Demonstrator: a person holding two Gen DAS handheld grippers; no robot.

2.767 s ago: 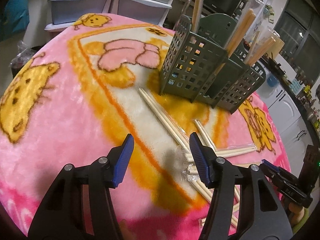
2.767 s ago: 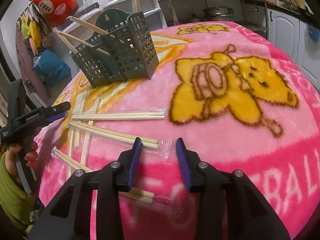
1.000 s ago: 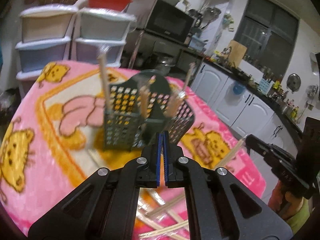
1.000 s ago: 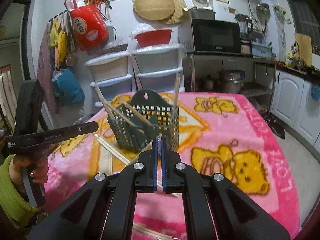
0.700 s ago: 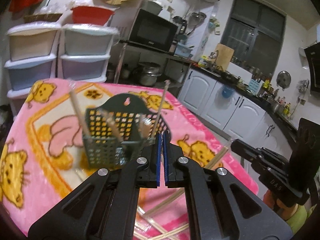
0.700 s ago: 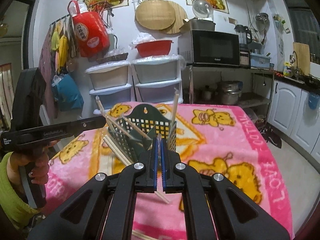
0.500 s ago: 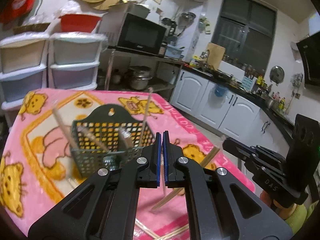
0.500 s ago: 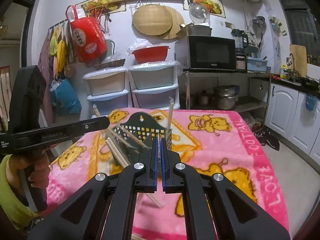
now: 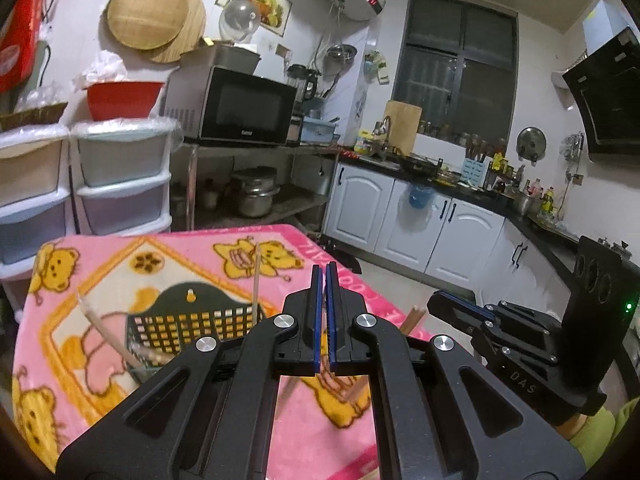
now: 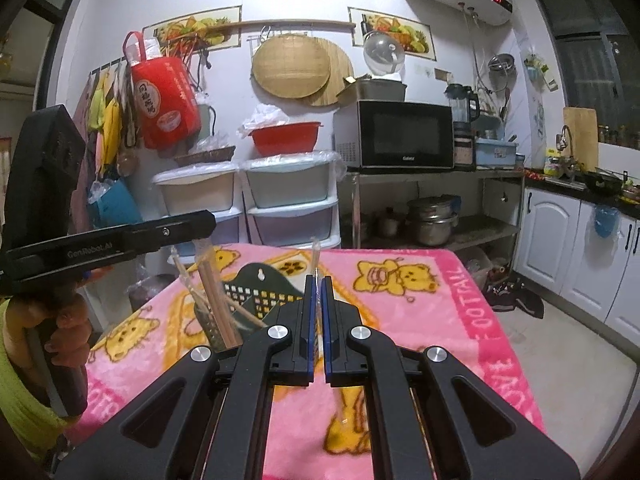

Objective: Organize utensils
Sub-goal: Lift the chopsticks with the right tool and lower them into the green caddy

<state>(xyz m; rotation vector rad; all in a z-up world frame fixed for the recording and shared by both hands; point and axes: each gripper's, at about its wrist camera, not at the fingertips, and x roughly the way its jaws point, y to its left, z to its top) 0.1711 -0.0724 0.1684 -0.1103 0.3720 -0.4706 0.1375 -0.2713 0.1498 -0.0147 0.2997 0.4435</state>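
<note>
1. While both grippers hover over the pink blanket (image 9: 120,256), each points slightly downward toward the green utensil basket (image 9: 180,300).
2. Left gripper (image 9: 323,312): pads pinched together. Right view shows the left hand (image 10: 68,324) wrapped around its black handle, with wrapped chopsticks (image 10: 214,300) hanging from the tip and slanting down beside the basket.
3. Right gripper (image 10: 318,320): pads likewise pinched. Left view shows a second chopstick pair (image 9: 412,320) at its tip, angled down over the blanket.
4. Basket stands on the blanket ahead of both, with loose sticks (image 9: 256,280) already in it.
</note>
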